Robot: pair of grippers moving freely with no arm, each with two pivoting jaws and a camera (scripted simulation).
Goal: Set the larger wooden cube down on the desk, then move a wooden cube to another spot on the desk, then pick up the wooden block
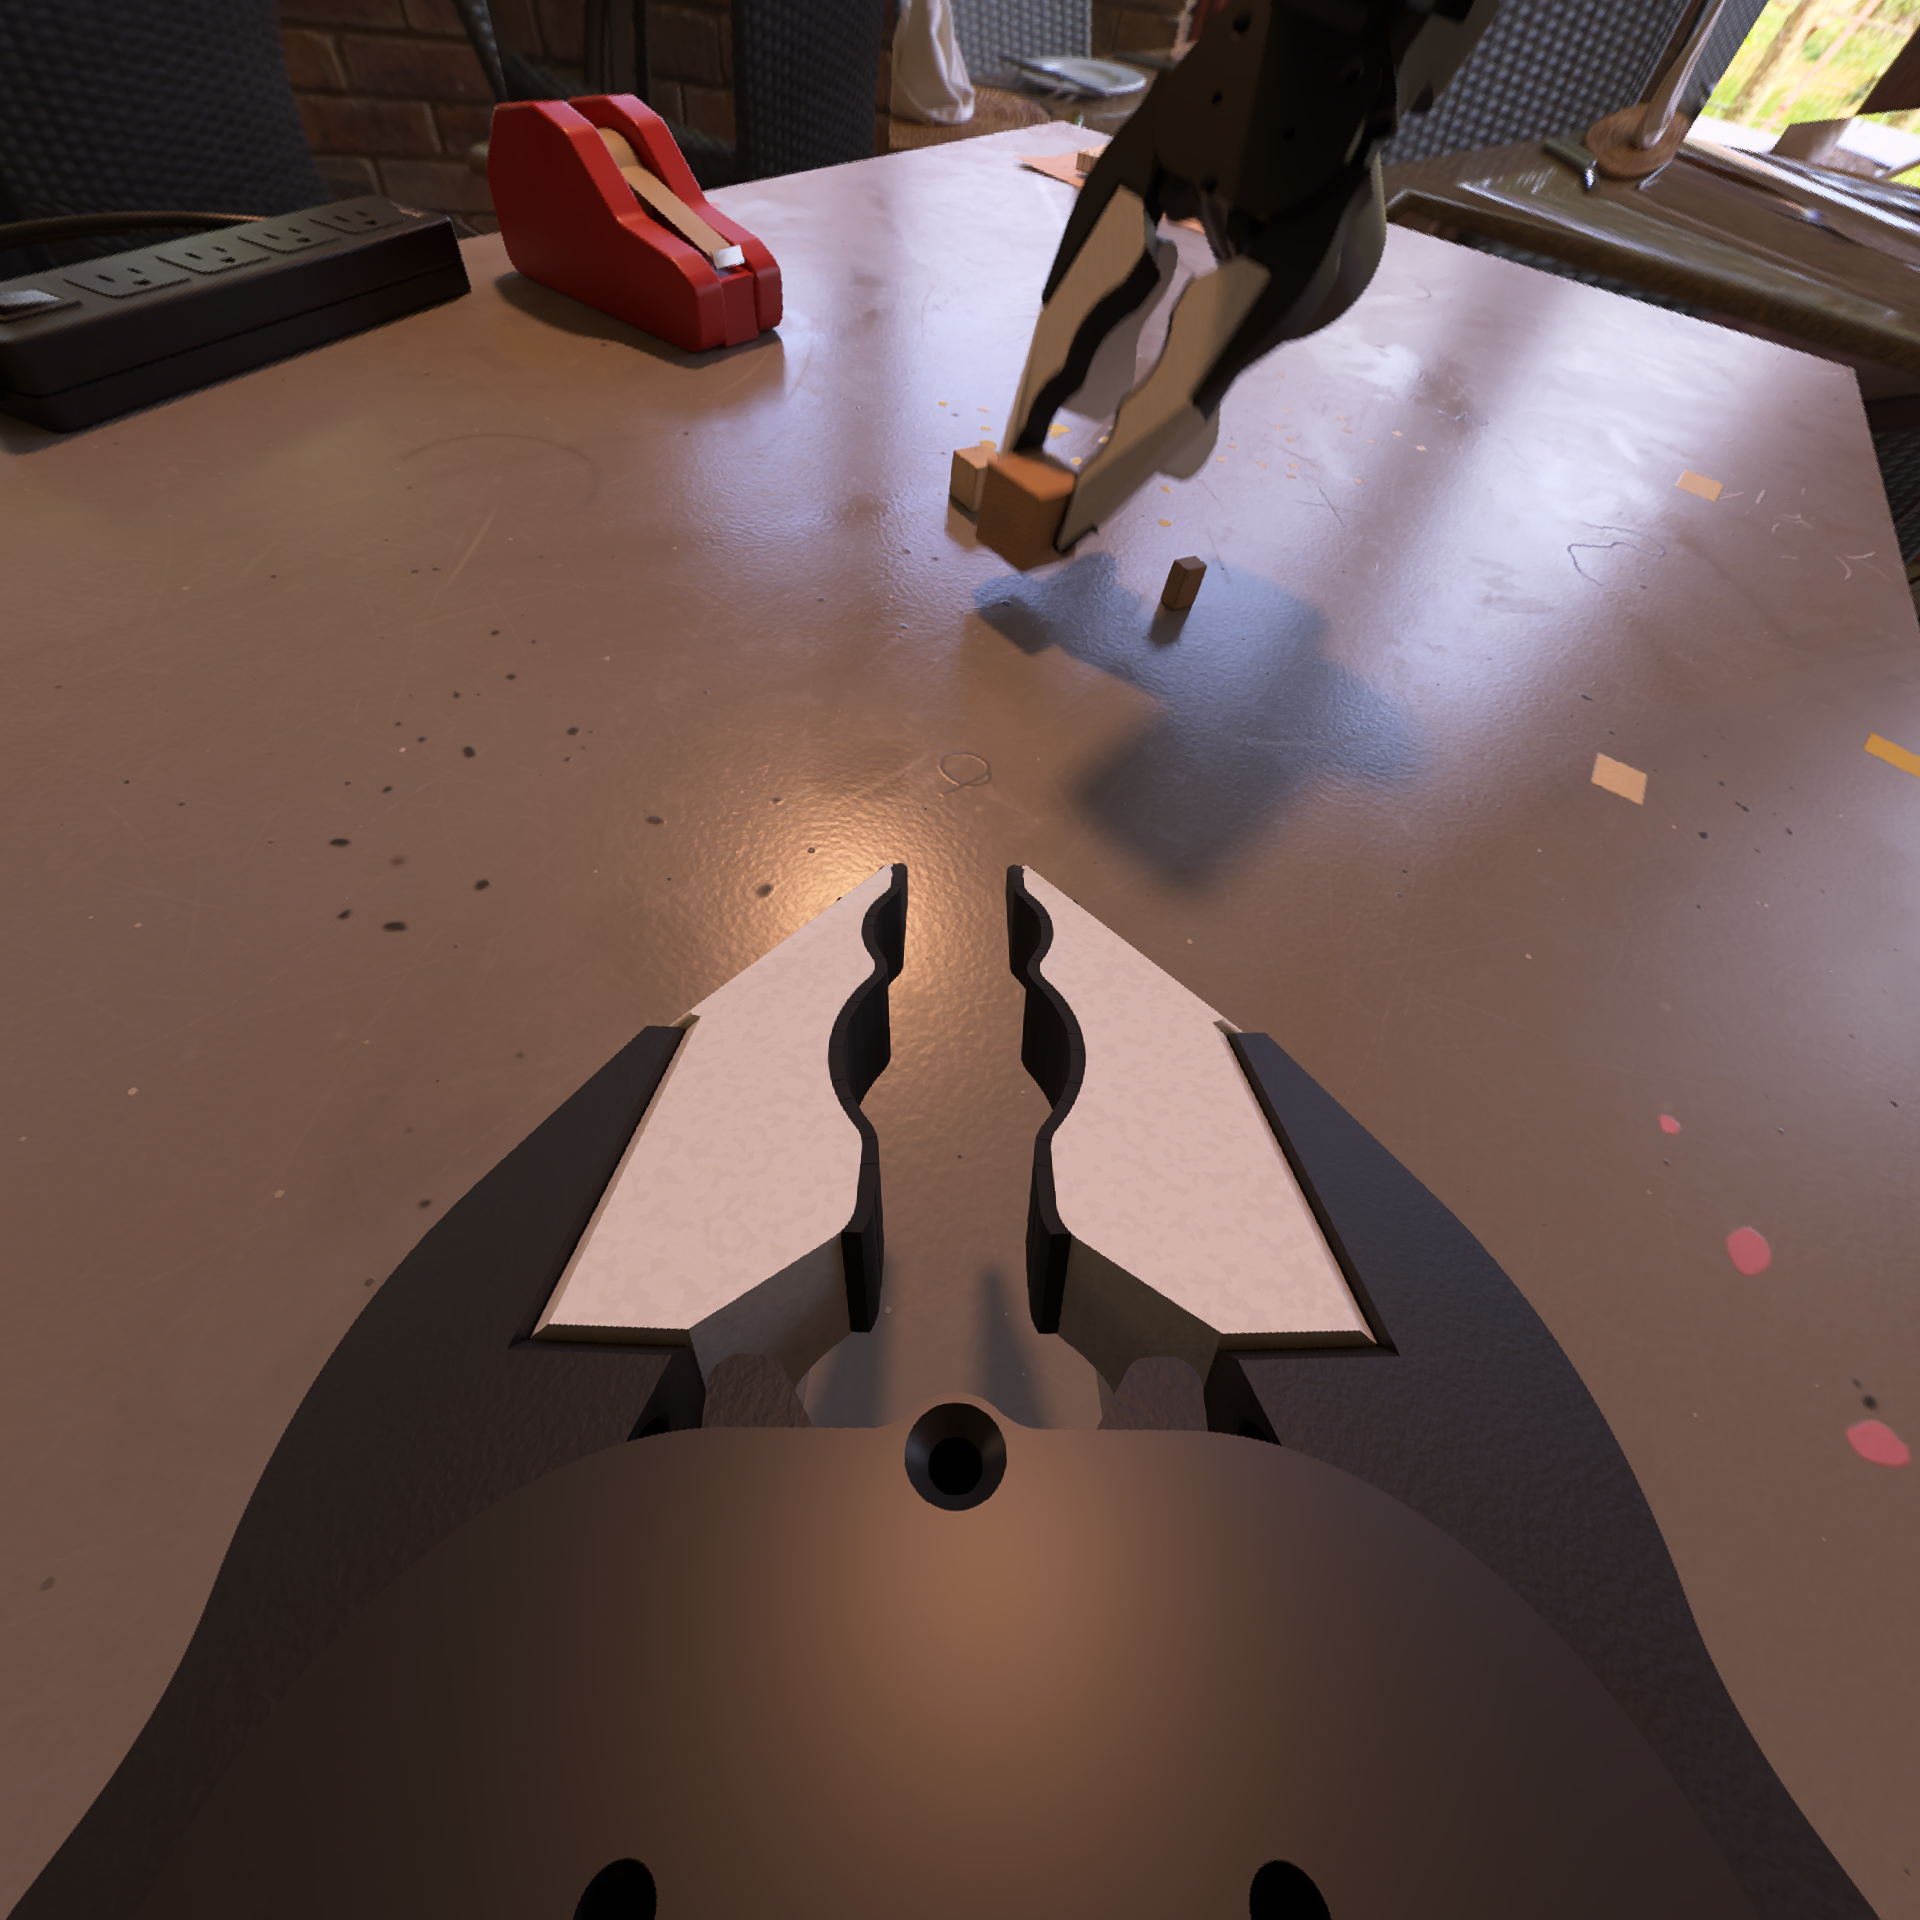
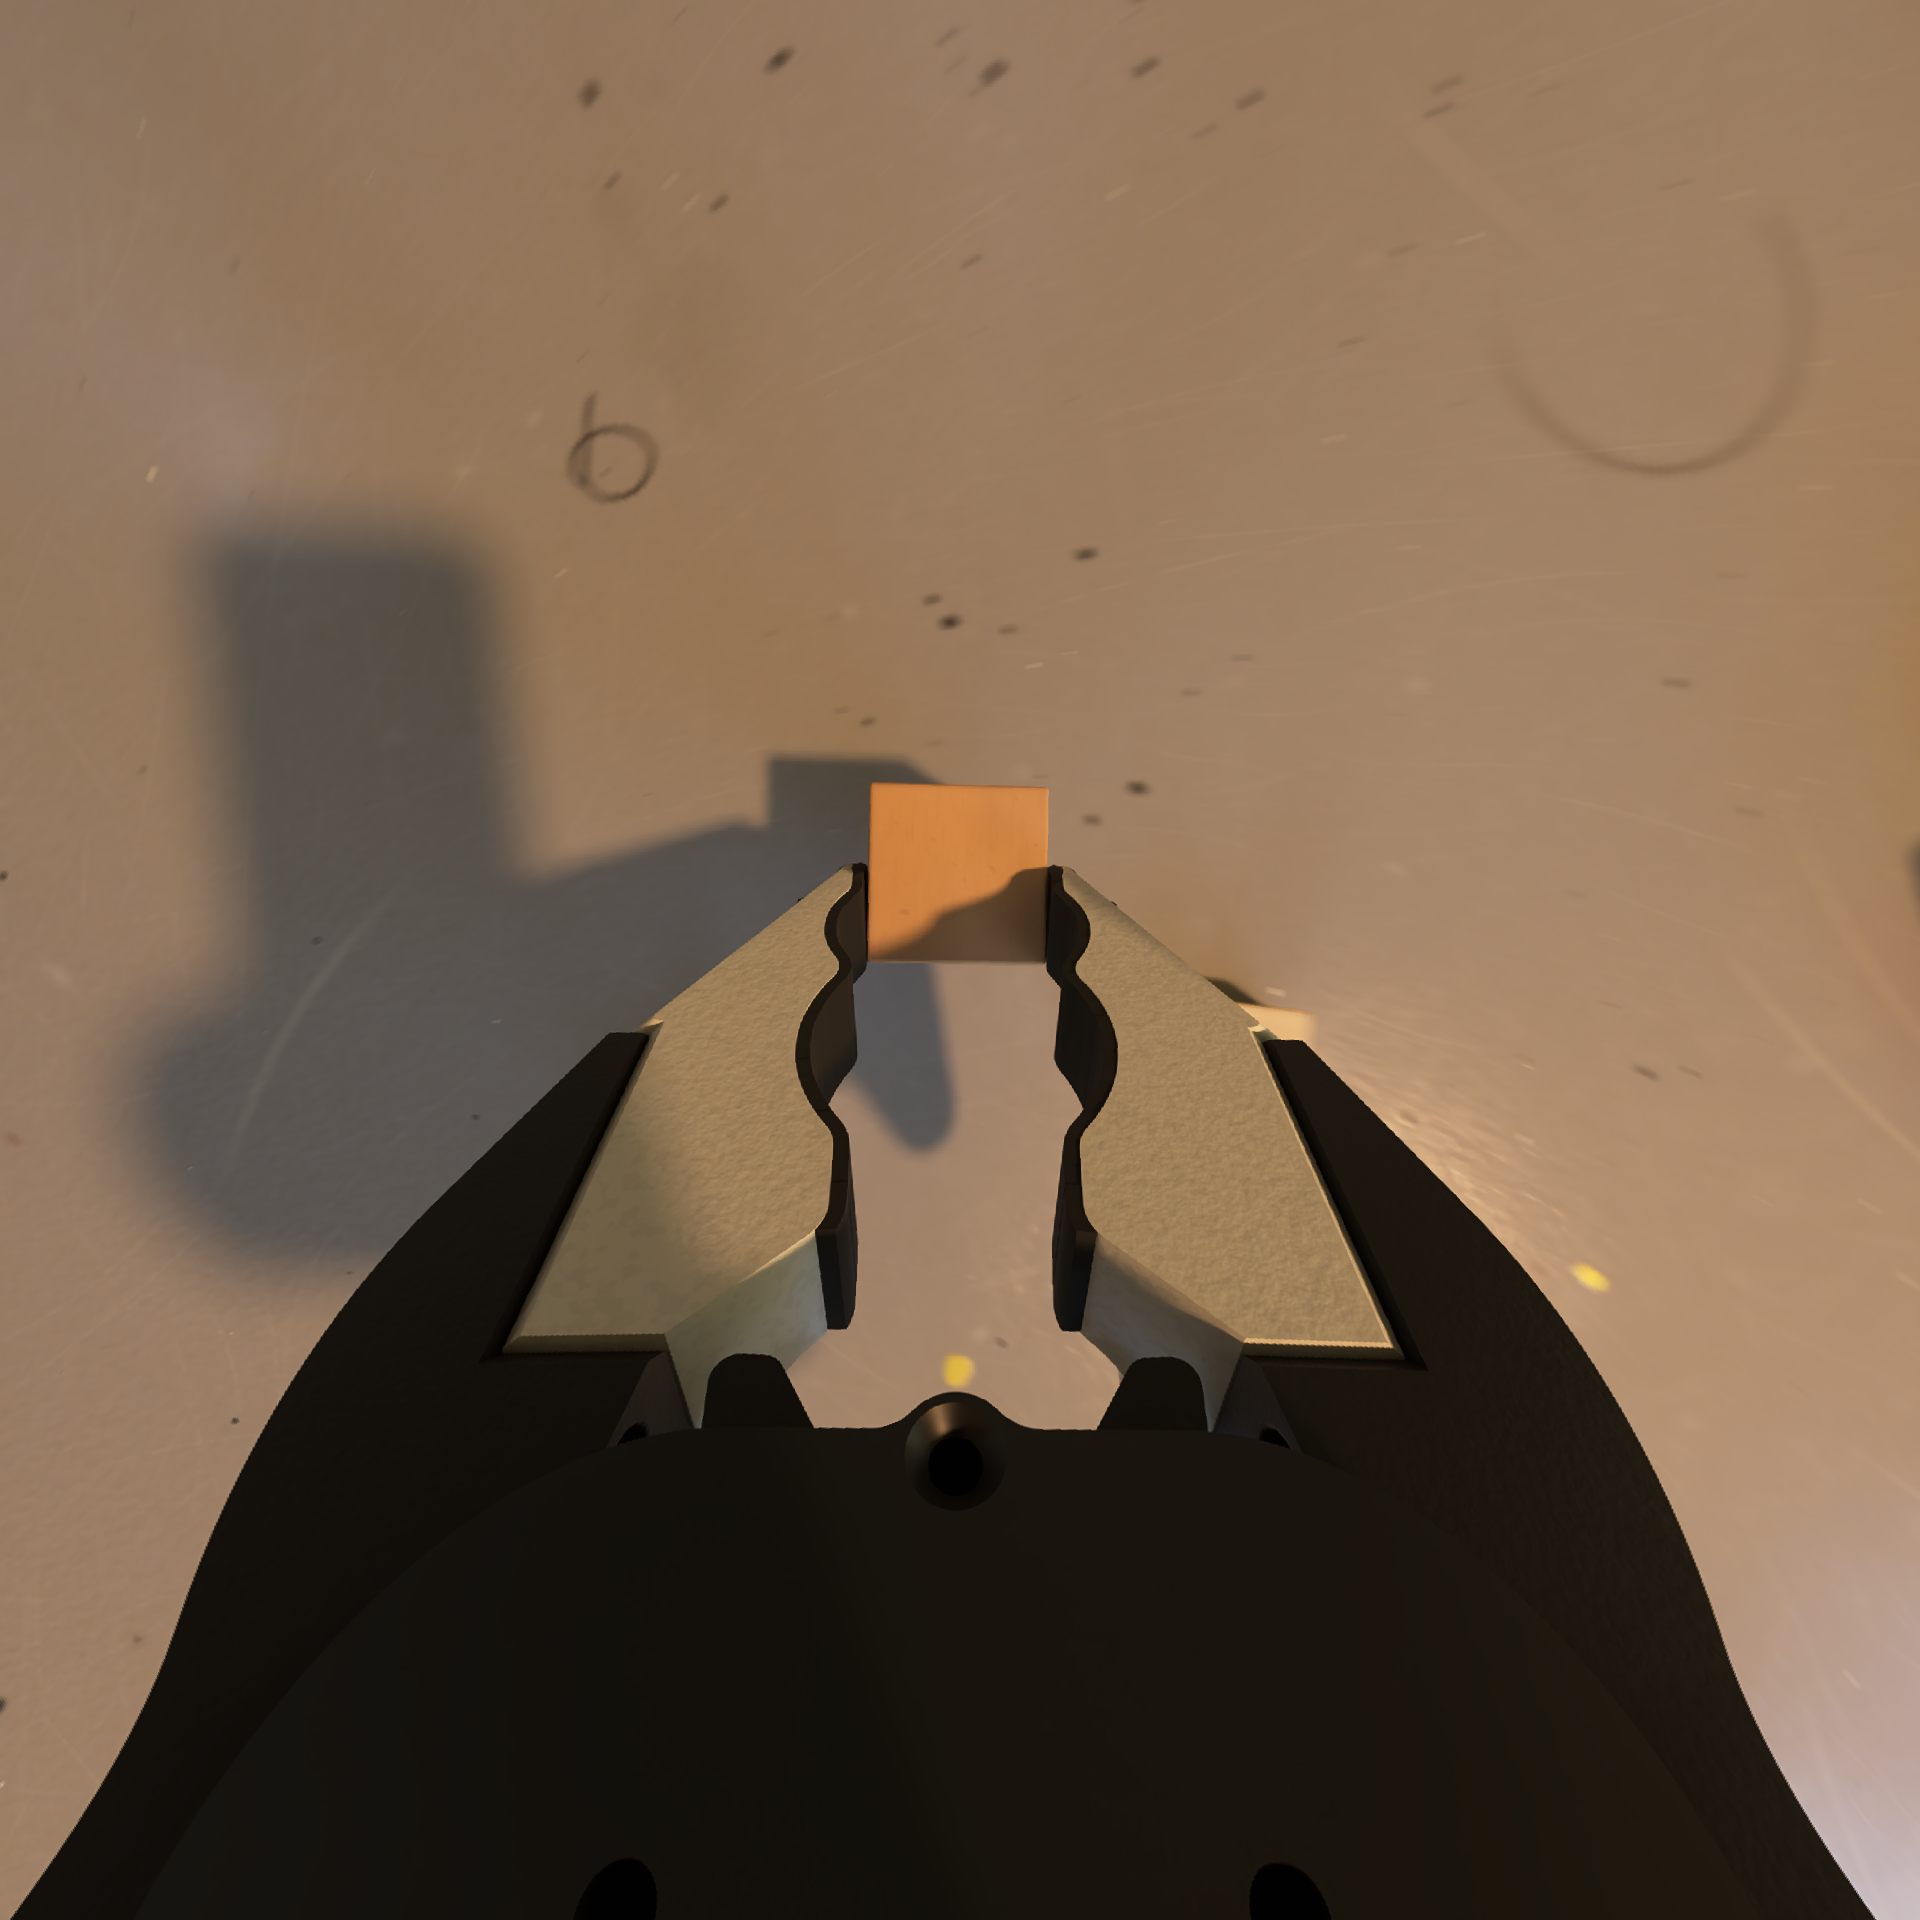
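Wooden and orange-brown, the larger cube [image 2: 957, 873] sat clamped between the tips of the right claw [image 2: 957, 920], each pale finger pressed against one of its side faces. Seen from the left wrist view, that claw [image 1: 1044, 499] reached steeply down, and the cube [image 1: 1023, 509] hung a little above the tabletop [image 1: 520, 727], throwing a shadow on the surface below it. Just behind it, on the far side, stood a smaller, paler wooden cube [image 1: 968, 475], close enough that whether they touched could not be told. A small upright wooden block [image 1: 1183, 582] stood on the tabletop just to the right, apart from both. The left claw [image 1: 956, 883] hovered nearer the camera, well away from the cubes, its fingers parted with nothing between them. Toward the far left edge rested a red tape dispenser [image 1: 634, 218] and, beside it, a black power strip [image 1: 218, 291].
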